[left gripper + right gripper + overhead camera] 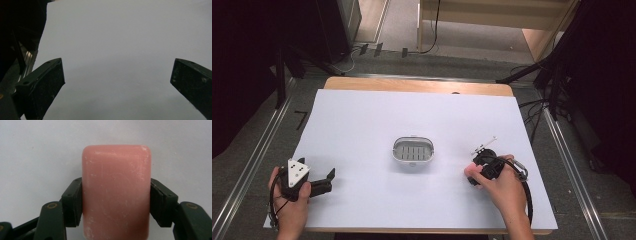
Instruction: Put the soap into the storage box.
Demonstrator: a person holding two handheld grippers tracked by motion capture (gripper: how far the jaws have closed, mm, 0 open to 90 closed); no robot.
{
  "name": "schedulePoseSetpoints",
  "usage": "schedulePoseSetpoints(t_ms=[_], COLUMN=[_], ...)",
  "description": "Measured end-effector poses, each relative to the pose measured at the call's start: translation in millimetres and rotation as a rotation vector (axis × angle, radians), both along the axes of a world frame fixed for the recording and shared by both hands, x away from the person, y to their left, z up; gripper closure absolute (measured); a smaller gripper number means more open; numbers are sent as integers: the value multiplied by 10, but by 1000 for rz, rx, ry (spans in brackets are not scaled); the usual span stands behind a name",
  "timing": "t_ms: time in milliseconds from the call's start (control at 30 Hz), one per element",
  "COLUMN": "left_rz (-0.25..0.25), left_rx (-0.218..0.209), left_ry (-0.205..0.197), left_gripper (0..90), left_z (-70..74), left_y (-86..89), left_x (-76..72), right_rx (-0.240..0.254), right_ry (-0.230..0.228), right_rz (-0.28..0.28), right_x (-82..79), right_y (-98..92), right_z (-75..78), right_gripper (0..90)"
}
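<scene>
A pink bar of soap (pixel 116 177) with rounded corners sits between the two black jaws of my right gripper (pixel 116 202), whose pads press on its two long sides over the white sheet. In the high view that right gripper (pixel 484 167) is at the right of the sheet, pointing down, right of a white oval soap dish (pixel 412 151) with a slotted grey inside. My left gripper (pixel 327 181) rests near the front left corner; in the left gripper view the left gripper (pixel 117 75) stands wide open over bare sheet.
A white sheet (pixel 412 110) covers the wooden table. A metal rail (pixel 257 160) runs along the floor on the left and another on the right. Dark stands and cables lie beyond the table's right side.
</scene>
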State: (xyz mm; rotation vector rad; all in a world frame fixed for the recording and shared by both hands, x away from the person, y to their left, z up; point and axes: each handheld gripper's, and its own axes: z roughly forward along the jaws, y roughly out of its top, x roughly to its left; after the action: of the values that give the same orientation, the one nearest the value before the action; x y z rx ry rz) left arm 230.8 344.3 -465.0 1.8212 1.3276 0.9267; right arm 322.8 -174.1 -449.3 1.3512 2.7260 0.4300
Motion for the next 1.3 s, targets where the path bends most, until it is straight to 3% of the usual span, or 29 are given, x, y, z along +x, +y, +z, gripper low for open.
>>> schedulePoseSetpoints(t_ms=[233, 433, 467, 700, 1100, 1300], left_rz=[1, 0, 0, 0, 1, 0], left_rx=[-1, -3, -1, -2, -5, -8], left_ry=[-2, -1, -1, -2, -2, -3], left_gripper=[0, 0, 0, 0, 0, 0], left_z=[0, 1, 1, 0, 2, 2], left_y=[2, 4, 2, 2, 7, 9], left_x=[0, 0, 0, 0, -3, -3], right_rx=[-42, -28, -28, -48, -2, 4], right_ry=[-32, -46, -61, -105, -136, -139], right_rz=[84, 126, 157, 231, 372, 403], right_x=[-4, 7, 1, 17, 109, 162], right_y=[36, 48, 74, 185, 370, 457], right_z=[16, 59, 111, 257, 488, 523], right_gripper=[388, 388, 388, 389, 389, 389])
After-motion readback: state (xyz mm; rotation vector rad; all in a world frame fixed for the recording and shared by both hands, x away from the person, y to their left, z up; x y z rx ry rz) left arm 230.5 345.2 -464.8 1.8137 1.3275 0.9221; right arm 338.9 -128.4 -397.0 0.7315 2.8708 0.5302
